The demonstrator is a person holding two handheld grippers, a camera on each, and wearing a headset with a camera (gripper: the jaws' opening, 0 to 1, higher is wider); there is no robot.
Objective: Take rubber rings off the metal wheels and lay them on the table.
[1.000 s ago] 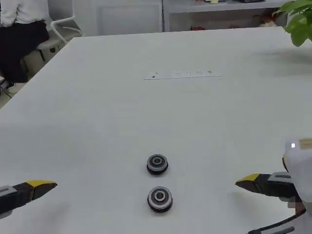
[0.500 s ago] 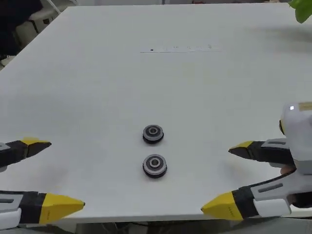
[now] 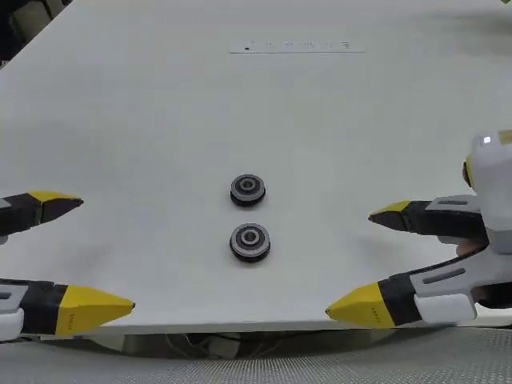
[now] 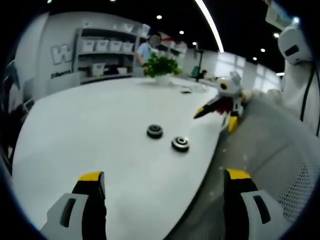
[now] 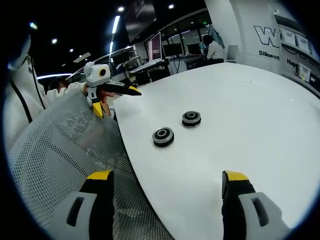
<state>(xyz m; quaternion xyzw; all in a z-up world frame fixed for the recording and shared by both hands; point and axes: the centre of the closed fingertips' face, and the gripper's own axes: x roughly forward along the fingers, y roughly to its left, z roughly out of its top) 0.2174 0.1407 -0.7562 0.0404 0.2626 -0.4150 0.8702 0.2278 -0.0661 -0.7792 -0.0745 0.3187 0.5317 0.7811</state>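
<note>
Wheels (image 3: pixel 250 242) between left tongs (image 3: pixel 106 253), right tongs (image 3: pixel 350 264)

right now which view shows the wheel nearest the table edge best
The head view: the near wheel sits mid-frame, seen from above, its dark ring and metal hub distinct. The right gripper view shows it at a low slant; the left gripper view shows it smaller.

The left tool (image 3: pixel 106 253) seems to have edged slightly forward along the table (image 3: pixel 160 120), alongside the wheels (image 3: pixel 250 242).

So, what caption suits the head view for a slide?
Open left tongs and open right tongs flank the far wheel and near wheel on a white table.
</note>
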